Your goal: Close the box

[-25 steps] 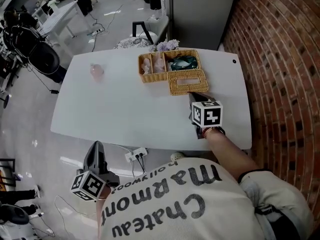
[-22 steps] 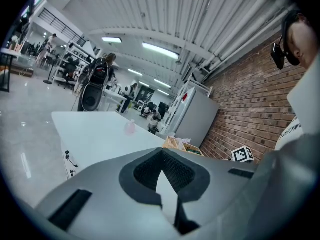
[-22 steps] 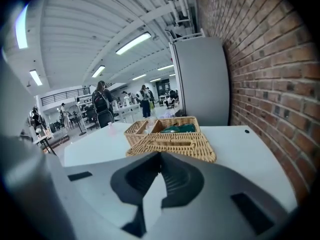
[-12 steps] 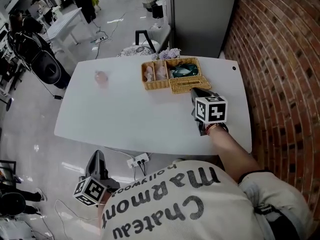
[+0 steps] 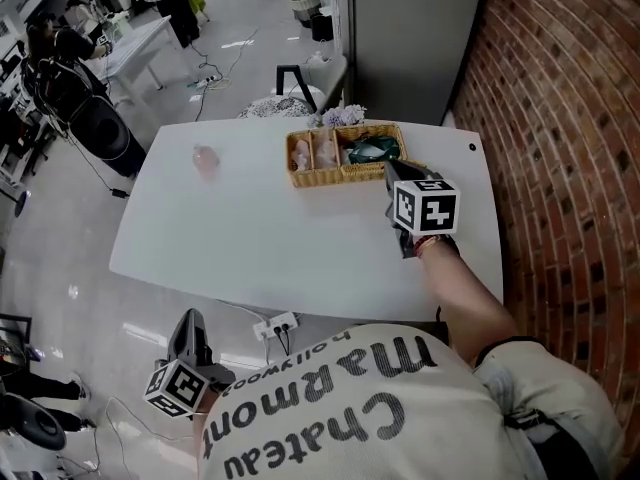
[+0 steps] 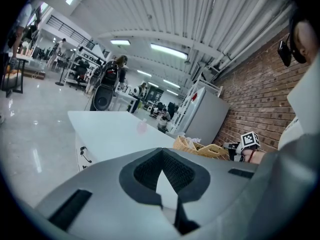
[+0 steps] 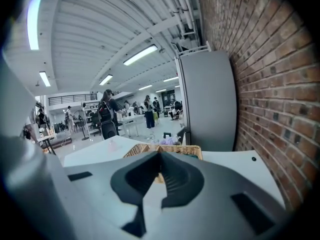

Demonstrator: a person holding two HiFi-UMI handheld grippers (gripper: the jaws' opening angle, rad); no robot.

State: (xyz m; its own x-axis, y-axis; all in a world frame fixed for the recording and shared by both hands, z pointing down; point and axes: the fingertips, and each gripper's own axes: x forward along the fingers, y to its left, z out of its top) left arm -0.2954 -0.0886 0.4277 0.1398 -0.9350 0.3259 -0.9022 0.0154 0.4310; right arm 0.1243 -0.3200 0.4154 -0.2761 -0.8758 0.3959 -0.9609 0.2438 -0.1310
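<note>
Right gripper [image 5: 394, 173] has risen, jaws clamped on lid [image 6: 217, 149], box [image 5: 328, 154] just ahead. Left gripper [image 5: 191, 320] closed, empty.

Open white worktop [image 5: 250, 238] offers free passage across its near and left stretches, broken only by a small pink object [image 5: 205, 158] toward the far left. A wicker box [image 5: 300, 164] occupies the far edge, the right tool [image 5: 392, 171] hanging at its near right corner. A brick wall [image 5: 560, 118] hems the right side.
</note>
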